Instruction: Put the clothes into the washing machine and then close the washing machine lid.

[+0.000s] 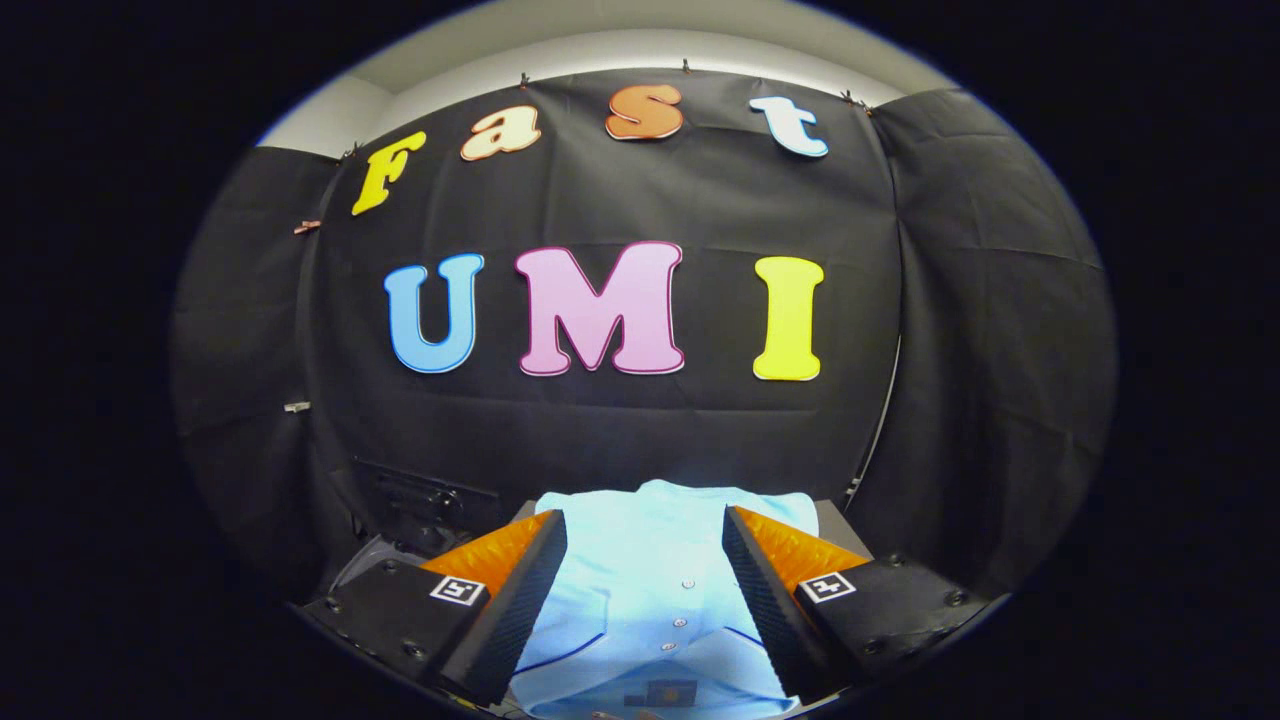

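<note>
Nearest the camera, the gripper points forward with its two fingers spread wide apart, released and grasping nothing. Each finger shows a ribbed inner pad facing the gap, and a small square marker sits on the body behind each one.

Between the fingers and running on just ahead of them lies the shirt, a light blue folded garment. A row of small buttons runs down its front placket, and thin dark piping slants across the cloth on either side near the collar. A label patch shows at the nearest part of the shirt, too small to make out. The fingers flank the shirt's sides; whether their tips touch the cloth cannot be told.

The shirt rests on a grey desk, which shows as a bare strip at the far right corner beyond the right finger and as a sliver beside the left finger. The shirt's far fold reaches close to the desk's back edge.

Beyond the left finger, past the desk's left side, stands a dark boxy object with small fittings; what it is cannot be told.

Farthest off hangs the black cloth wall of the booth, pinned with clips along its upper edge, under a pale ceiling.
</note>
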A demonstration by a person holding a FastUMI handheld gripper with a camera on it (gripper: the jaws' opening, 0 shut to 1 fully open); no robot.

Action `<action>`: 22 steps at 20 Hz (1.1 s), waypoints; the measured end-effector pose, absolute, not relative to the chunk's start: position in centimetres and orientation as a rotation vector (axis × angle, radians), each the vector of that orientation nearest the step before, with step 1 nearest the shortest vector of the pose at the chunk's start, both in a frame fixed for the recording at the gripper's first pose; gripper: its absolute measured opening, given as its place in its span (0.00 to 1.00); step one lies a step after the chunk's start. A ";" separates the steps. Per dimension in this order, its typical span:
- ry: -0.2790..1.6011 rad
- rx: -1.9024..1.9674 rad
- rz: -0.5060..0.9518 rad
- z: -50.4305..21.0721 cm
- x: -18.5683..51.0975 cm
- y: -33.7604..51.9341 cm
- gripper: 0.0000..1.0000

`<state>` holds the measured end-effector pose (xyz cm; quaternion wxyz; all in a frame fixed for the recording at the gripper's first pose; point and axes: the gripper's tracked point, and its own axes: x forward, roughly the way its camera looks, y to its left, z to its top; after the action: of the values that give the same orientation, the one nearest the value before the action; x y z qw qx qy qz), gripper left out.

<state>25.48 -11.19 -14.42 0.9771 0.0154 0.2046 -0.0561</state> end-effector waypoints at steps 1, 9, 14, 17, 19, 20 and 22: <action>0.436 0.029 -0.118 -15.4 26.2 -11.6 0.98; 0.645 0.072 -0.111 -23.1 29.5 -12.1 0.98; 0.722 0.041 -0.132 -25.5 30.0 -12.5 0.98; 0.760 0.015 -0.138 -26.6 30.3 -12.6 0.98; 0.784 0.013 -0.148 -27.0 30.2 -12.7 0.98; 0.794 0.016 -0.152 -27.3 30.2 -12.9 0.97; 0.809 0.027 -0.159 -27.5 30.2 -13.0 0.96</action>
<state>30.15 -12.97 -27.53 0.9162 0.0132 0.3930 -0.0771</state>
